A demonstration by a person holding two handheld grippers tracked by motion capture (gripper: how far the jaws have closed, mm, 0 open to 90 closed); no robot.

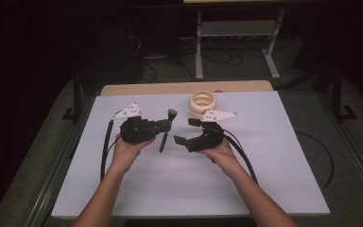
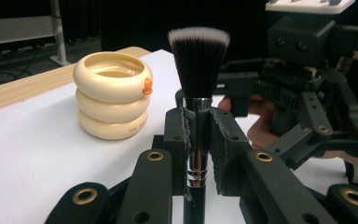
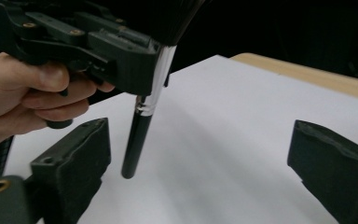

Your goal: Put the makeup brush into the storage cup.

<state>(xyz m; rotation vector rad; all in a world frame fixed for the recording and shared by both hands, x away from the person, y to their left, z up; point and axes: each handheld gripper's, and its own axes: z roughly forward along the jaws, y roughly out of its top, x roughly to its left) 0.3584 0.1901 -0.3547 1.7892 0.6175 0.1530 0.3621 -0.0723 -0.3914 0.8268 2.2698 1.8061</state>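
A black makeup brush (image 1: 163, 139) with a chrome ferrule stands almost upright, and my left gripper (image 1: 166, 124) is shut on its ferrule. In the left gripper view the pads (image 2: 176, 135) clamp the brush (image 2: 198, 60) just below its white-tipped bristles. My right gripper (image 1: 185, 131) is open just right of the brush, jaws pointing at it. In the right gripper view its jaws (image 3: 205, 158) stand wide apart, and the brush handle (image 3: 137, 135) hangs just inside the left jaw, touching neither. The handle's lower end is close to the white sheet.
A cream holder (image 1: 203, 103) made of stacked rings, with an orange spot on it, stands behind the grippers (image 2: 113, 95). A white sheet (image 1: 264, 156) covers the wooden table (image 1: 179, 88). Dark floor, cables and a metal stand lie beyond the far edge.
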